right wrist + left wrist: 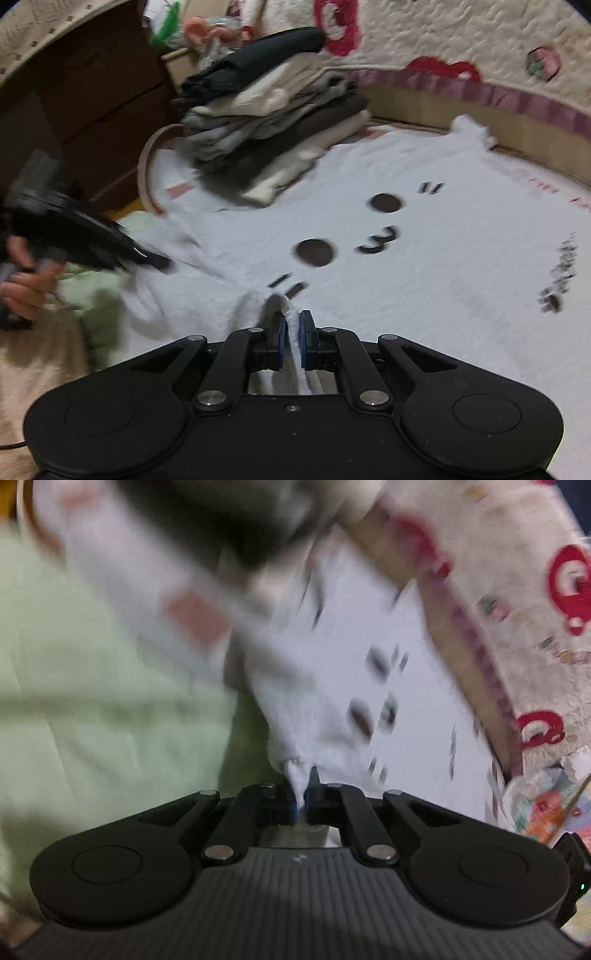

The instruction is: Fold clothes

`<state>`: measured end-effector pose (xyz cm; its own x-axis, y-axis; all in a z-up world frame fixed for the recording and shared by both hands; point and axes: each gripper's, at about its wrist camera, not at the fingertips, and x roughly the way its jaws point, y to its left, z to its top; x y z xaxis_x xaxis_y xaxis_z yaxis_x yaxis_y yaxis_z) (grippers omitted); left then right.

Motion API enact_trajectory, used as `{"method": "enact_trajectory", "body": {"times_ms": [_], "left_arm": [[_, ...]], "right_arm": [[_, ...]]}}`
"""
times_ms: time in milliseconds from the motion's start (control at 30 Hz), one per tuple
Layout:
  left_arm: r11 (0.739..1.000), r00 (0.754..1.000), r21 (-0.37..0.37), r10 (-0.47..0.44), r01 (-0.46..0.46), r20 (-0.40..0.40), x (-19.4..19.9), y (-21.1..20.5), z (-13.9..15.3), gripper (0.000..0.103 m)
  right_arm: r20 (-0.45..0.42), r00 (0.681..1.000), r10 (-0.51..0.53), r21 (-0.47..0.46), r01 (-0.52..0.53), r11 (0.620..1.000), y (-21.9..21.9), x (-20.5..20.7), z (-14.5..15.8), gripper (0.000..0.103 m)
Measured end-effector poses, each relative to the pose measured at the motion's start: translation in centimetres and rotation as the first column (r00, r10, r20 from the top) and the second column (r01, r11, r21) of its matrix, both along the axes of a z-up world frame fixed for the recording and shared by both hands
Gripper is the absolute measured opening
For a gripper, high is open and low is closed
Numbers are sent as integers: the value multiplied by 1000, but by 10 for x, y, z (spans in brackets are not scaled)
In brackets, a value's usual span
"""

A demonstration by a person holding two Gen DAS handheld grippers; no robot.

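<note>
The left tool is clamped on a pinch of the white garment at its near left edge — the right tool grips a fold at the near middle. The garment lies spread flat; a stack of folded clothes sits far left on it.

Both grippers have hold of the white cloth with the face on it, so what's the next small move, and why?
Probably lift both together and carry that edge across. The left hand-held gripper and right hand-held gripper each pinch a bunched fold of the white cloth, which otherwise lies spread flat.
</note>
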<state>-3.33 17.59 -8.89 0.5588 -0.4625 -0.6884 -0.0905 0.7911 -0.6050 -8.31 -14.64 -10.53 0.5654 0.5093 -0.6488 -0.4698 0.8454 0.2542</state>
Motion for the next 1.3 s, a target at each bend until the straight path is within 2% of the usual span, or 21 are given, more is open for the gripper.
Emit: {"method": "enact_trajectory", "body": {"times_ms": [33,67,167,300,367,433,500,567,633,667,733,833,900,967,1033,1067,1100,1133,1167,1200,1300], "left_arm": [[999,998,28,13,-15,62,-5,3,13,4],[998,995,55,35,-40,88,-8,6,20,4],[992,998,111,49,-54,47,-6,3,14,5],[980,999,192,52,-49,-11,-5,-5,0,11],[988,999,148,49,-48,-2,-6,-2,2,11],[995,999,91,38,-36,-13,4,0,1,11],[998,1000,60,5,-3,-29,16,1,-2,11],[993,998,110,-48,51,-27,29,-7,-2,11],[982,996,167,-84,86,-19,39,-13,-1,11],[984,997,160,-79,81,-16,41,-11,0,11],[991,999,120,-52,52,-7,42,-3,1,11],[999,999,27,29,-29,27,30,20,6,12],[998,996,8,61,-62,61,20,30,14,12],[998,994,12,57,-58,92,13,35,21,14],[1000,996,20,-2,0,87,10,31,24,35],[999,997,25,-38,36,72,9,27,21,39],[997,996,31,-74,73,55,8,24,19,44],[993,994,48,-110,109,17,8,18,14,46],[987,989,64,-144,145,-21,9,13,8,47],[983,986,83,-159,164,-59,10,9,2,49],[970,969,112,-199,216,-150,13,-2,-15,52]], "right_arm": [[8,1000,5,-9,-5,1000,1,0,0,7],[15,1000,11,-20,-11,1000,3,-1,1,7],[23,999,36,-80,-34,996,15,-4,-2,7],[16,1000,-4,-153,6,988,21,0,-9,9],[16,999,-47,-172,49,984,18,2,-8,20],[12,995,-100,-178,101,979,10,3,-2,22],[1,992,-129,-112,128,985,-4,1,8,29],[-59,993,-101,72,105,992,-24,-1,19,30],[-149,988,-34,241,70,968,-38,0,22,33],[-201,980,7,297,54,953,-40,1,18,36],[-253,967,40,326,47,944,-35,1,8,38],[-292,954,69,290,20,957,-18,0,-10,39],[-304,950,77,268,8,963,-8,2,-19,40],[-315,946,80,265,6,964,-1,6,-27,47],[-326,942,83,261,5,965,6,10,-36,50],[-327,941,83,261,5,965,8,12,-39,50],[-315,945,92,261,-7,965,9,12,-40,46],[-301,947,110,270,-26,963,10,12,-39,22],[-282,946,159,308,-68,949,9,11,-34,5],[-264,942,208,353,-106,930,8,9,-30,5],[-259,907,332,549,-145,823,-4,4,-15,5]]}}
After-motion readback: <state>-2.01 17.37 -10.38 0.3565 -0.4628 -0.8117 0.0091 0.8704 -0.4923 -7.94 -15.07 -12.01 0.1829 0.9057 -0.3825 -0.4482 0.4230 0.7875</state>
